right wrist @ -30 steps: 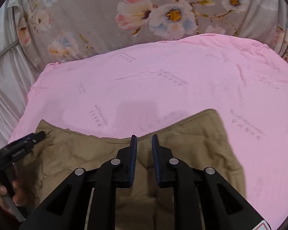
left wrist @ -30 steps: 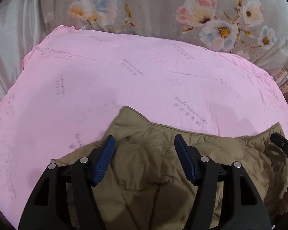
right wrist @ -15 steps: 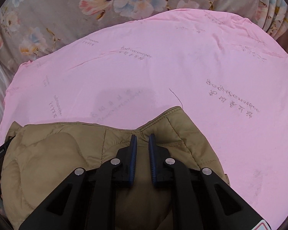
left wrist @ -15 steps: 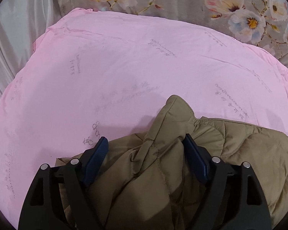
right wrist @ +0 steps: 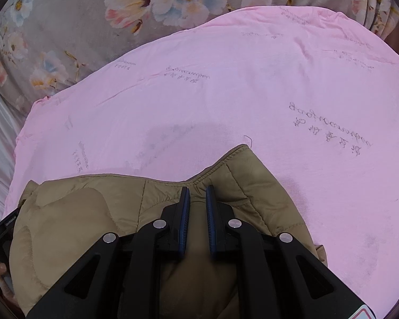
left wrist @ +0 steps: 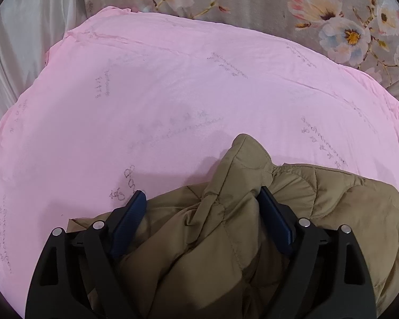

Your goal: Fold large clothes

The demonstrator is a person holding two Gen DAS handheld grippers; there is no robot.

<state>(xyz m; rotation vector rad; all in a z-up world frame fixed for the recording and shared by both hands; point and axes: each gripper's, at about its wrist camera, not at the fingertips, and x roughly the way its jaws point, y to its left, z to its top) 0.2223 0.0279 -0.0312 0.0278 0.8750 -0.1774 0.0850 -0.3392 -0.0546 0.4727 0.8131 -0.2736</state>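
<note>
The olive-tan quilted puffer jacket (left wrist: 252, 239) looks light, soft and slippery; grip its stitched hem. On the pink sheet's (left wrist: 173, 106) near edge, the left hand-held gripper (left wrist: 202, 210) has just been opening wide around a puffy fold, while the right hand-held gripper (right wrist: 198, 199) pinches the hem.

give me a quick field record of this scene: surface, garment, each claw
surface: pink sheet spread over a flowered cover
garment: tan quilted jacket, bunched at the near edge of the sheet
left claw: jaws wide and just been opening; a ridge of jacket stands between them, pads not squeezing it
right claw: jaws nearly together, pinching the jacket's stitched edge
fold: not finished, jacket lies rumpled
</note>
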